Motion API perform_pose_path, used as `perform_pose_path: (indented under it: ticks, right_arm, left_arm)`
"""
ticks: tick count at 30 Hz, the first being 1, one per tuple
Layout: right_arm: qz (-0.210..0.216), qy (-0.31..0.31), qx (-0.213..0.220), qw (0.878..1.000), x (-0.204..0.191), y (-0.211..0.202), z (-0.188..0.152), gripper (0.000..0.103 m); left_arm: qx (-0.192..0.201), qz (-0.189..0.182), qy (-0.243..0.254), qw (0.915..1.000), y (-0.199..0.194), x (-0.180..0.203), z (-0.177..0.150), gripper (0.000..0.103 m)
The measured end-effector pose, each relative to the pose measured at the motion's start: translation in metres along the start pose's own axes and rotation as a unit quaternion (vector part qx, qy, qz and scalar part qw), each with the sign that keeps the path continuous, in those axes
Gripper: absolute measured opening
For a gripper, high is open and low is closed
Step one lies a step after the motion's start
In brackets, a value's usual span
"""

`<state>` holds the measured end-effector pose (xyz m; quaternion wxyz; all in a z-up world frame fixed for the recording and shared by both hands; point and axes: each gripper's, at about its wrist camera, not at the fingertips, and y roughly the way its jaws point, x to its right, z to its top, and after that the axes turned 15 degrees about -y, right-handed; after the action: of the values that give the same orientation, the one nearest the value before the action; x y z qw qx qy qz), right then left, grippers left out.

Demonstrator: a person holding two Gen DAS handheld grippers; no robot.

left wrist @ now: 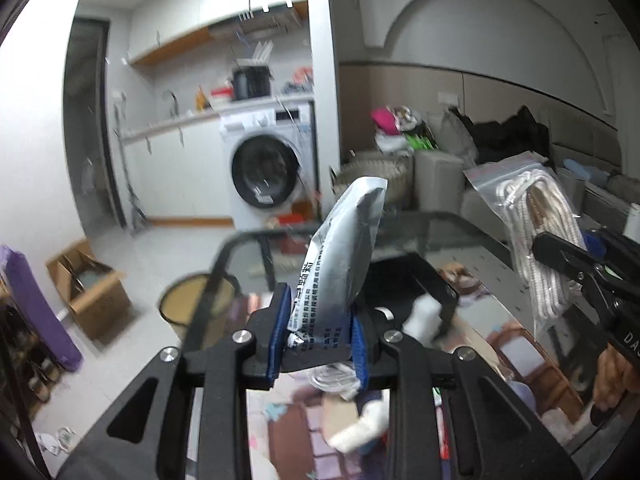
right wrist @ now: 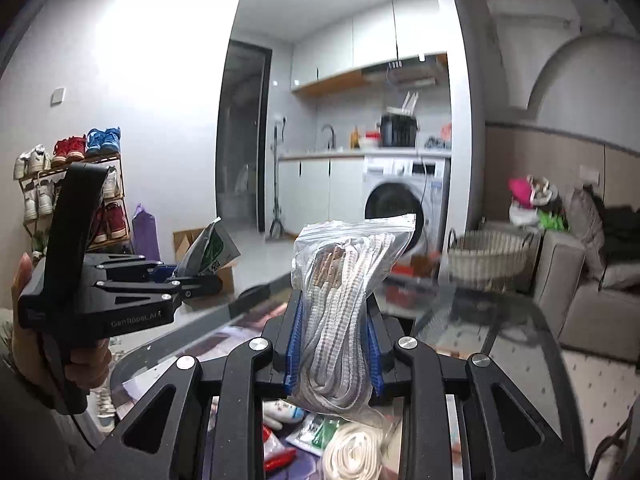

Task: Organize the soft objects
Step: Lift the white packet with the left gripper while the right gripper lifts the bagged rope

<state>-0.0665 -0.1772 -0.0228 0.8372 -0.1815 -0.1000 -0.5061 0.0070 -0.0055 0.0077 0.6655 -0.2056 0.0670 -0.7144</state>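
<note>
**Inspector:** Report what each tool has, nearest first.

**Operator:** My left tool [left wrist: 318, 336] is clamped on a silver foil pouch [left wrist: 344, 248] with printed text. The blue pads grip its lower part and the rest stands upright above the jaws. My right tool [right wrist: 334, 350] is clamped around a clear zip bag of white rope [right wrist: 344, 280], squeezed at its middle, with the sealed top upward. Both items are lifted clear of the glass tabletop [right wrist: 500, 320].

**Inspector:** What lies beneath?

**Operator:** Under the right tool I see a loose coil of white cord [right wrist: 356, 452], a small green-and-white packet [right wrist: 316, 432] and a soft white toy [right wrist: 284, 408]. The glass is transparent, so I cannot tell whether they rest on it or below it. A black tray [left wrist: 424, 280] sits on the tabletop just beyond the left tool.

**Inspector:** And beyond?

**Operator:** A woven basket [right wrist: 488, 256] stands past the far edge of the tabletop, with a washing machine [left wrist: 272, 168] well behind.

**Inspector:** Step in hand?

**Operator:** I judge it as carrying, with both items picked and neither placed. The destination is not evident. The next move calls for choosing the tray or basket, lowering each item over it, then easing the grip.
</note>
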Motion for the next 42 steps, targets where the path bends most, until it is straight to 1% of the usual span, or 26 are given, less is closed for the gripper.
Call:
perform_pose_path:
  ticks: [2,6,7,12,17,22,27,34,39,42]
  right_arm:
    - [-0.022,-0.022,0.016,0.999,-0.007,-0.008,0.003,0.027]
    - [-0.019,-0.021,0.022,0.999,-0.013,-0.012,0.004,0.027]
    - [-0.019,-0.021,0.024,0.999,-0.013,-0.013,0.004,0.027]
    - [-0.020,-0.019,0.034,0.999,-0.009,-0.015,0.004,0.027]
    - [-0.019,-0.011,0.031,0.999,-0.003,-0.008,-0.001,0.027]
    - [-0.023,-0.009,0.035,0.999,-0.003,-0.007,0.004,0.027]
    - [-0.022,-0.004,0.039,0.999,-0.003,0.001,0.013,0.027]
    - [-0.038,0.000,0.055,0.998,0.008,0.027,0.034,0.027]
    - [-0.046,0.007,0.067,0.997,0.022,0.054,0.055,0.027]
    - [-0.049,0.005,0.065,0.997,0.027,0.075,0.060,0.027]
  left_arm:
    - [0.018,-0.002,0.000,0.9998,-0.007,0.001,0.001,0.026]
    - [0.053,-0.002,0.002,0.9986,-0.017,0.001,0.002,0.026]
    - [0.057,-0.002,0.003,0.9984,-0.019,0.000,0.002,0.026]
    - [0.068,-0.006,0.008,0.9976,-0.024,-0.003,0.001,0.026]
    - [0.067,-0.011,0.008,0.9977,-0.023,-0.002,0.000,0.026]
    - [0.069,-0.017,-0.001,0.9975,-0.021,-0.003,0.006,0.026]
    - [0.068,-0.028,-0.015,0.9972,-0.011,0.000,0.019,0.026]
    - [0.071,-0.034,-0.035,0.9963,0.016,0.004,0.042,0.026]
    - [0.067,-0.025,-0.054,0.9960,0.042,0.002,0.056,0.026]
    - [0.060,-0.009,-0.055,0.9966,0.062,0.003,0.060,0.026]
